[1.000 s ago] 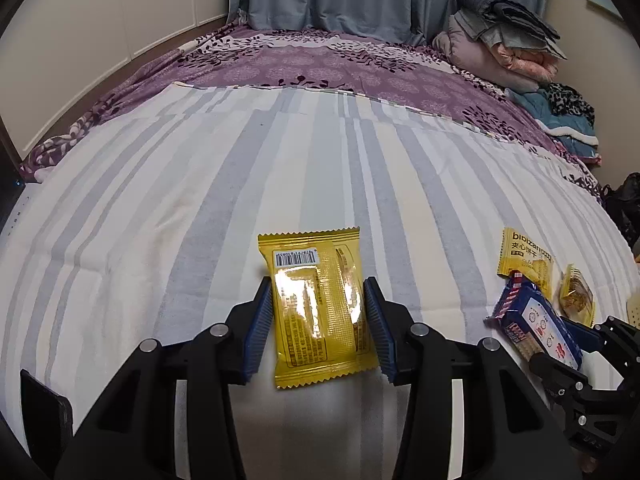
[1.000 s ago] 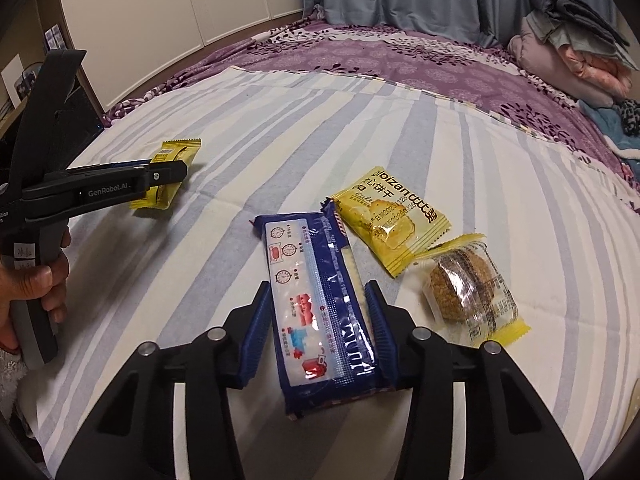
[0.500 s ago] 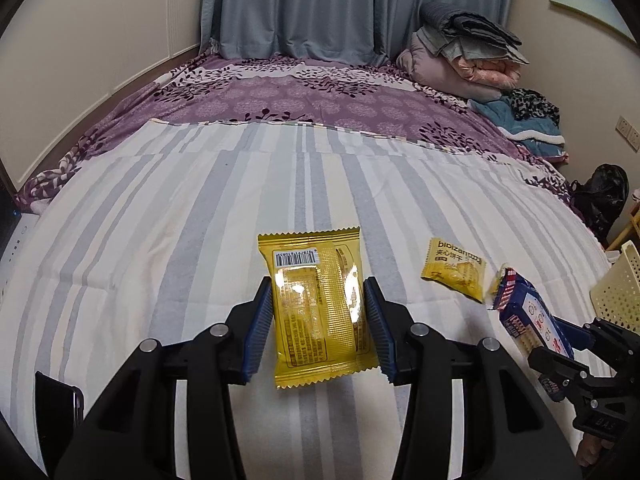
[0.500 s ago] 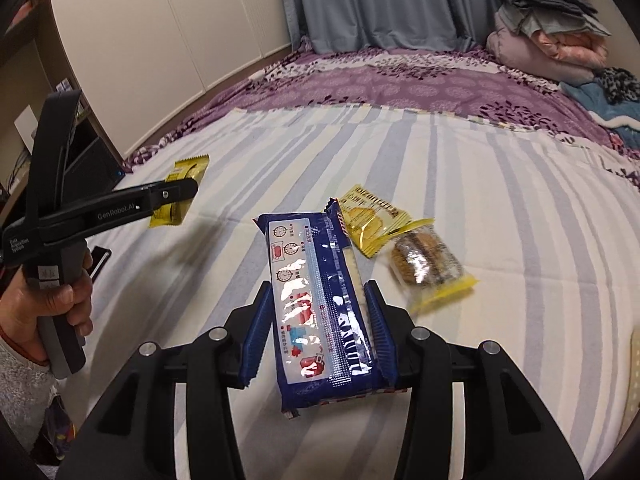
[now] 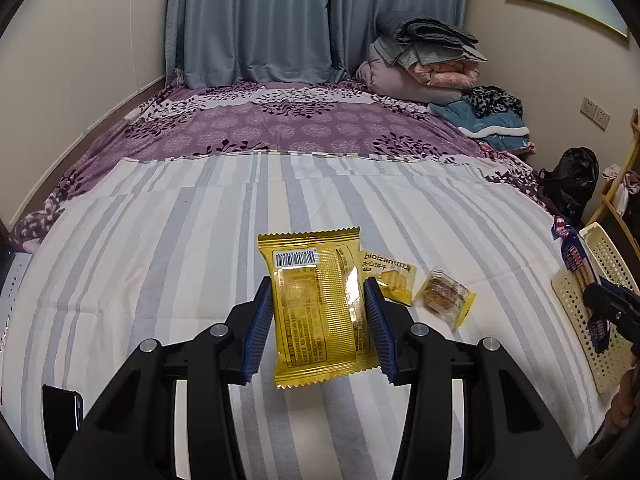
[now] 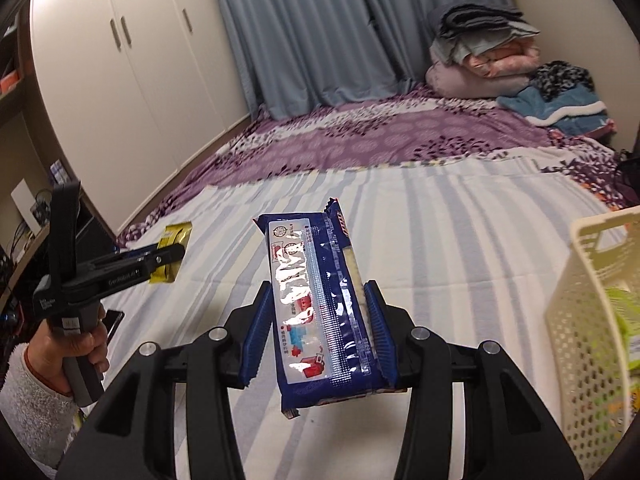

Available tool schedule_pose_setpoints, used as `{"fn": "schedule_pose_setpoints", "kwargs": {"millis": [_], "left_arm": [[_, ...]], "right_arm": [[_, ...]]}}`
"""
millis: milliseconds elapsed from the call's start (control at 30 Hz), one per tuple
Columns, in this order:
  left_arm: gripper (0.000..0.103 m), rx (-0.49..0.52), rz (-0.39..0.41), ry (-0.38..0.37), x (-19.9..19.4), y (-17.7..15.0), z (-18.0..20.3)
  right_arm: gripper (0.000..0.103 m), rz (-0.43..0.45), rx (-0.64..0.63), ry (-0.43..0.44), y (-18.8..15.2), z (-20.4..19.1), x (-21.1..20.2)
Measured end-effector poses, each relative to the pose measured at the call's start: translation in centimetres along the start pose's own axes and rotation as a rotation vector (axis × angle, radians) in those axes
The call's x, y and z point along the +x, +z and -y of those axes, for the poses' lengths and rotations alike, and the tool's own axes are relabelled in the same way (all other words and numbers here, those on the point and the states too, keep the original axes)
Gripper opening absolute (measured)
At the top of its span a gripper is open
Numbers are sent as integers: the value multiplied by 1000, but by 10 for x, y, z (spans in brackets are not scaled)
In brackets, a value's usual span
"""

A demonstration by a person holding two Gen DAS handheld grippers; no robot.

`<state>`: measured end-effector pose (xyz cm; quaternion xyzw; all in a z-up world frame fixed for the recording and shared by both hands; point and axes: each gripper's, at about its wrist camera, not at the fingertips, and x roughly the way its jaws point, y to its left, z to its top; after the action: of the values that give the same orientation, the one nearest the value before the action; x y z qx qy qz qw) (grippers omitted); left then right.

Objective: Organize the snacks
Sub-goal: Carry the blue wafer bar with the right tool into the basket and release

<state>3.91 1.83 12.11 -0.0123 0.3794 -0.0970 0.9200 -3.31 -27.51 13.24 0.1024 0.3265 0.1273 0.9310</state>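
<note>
My left gripper [image 5: 320,328] is shut on a yellow snack packet [image 5: 320,304], barcode side up, held above the striped bedspread. My right gripper [image 6: 318,336] is shut on a long blue biscuit packet [image 6: 320,308], also held in the air. In the left wrist view the blue packet [image 5: 574,256] shows at the far right above a cream perforated basket [image 5: 600,264]. In the right wrist view that basket [image 6: 580,320] stands at the right, with green packaging inside. A small yellow biscuit packet [image 5: 390,276] and a clear-wrapped cake [image 5: 442,294] lie on the bed right of my left gripper.
The striped bedspread [image 5: 160,260] meets a purple floral cover [image 5: 288,124] farther back. Folded blankets [image 5: 424,60] are piled at the far right corner. A white wardrobe [image 6: 120,72] stands at the left. A dark phone [image 5: 62,408] lies at the near left.
Both grippers have lifted their packets off the bed. The right gripper has carried the blue packet rightward to the basket, which has come into view. The left gripper rose and tilted back.
</note>
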Motion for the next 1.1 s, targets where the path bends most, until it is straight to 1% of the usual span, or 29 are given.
{"fn": "schedule_pose_setpoints", "kwargs": {"millis": [167,333,533,767,867,1000,1100], "left_arm": [[46,41,22,-23,-13,5,23],[46,83,39,-46,-22,10,45],[46,132,52,-74,-29,15,73],[46,178,59,-111,-38,16,107],[46,203,61,-124,-40,16,121],[46,237,64,-141,-43,17,142],[46,258,64,-155,-44,18,156]], "right_arm": [[46,71,47,-54,2,27,-35],[46,129,109,-117,-4,61,-72],[46,183,167,-226,-18,101,-114],[46,189,242,-358,-42,150,-148],[46,168,281,-409,-52,173,-157],[46,134,322,-444,-63,194,-161],[46,111,330,-449,-65,206,-158]]}}
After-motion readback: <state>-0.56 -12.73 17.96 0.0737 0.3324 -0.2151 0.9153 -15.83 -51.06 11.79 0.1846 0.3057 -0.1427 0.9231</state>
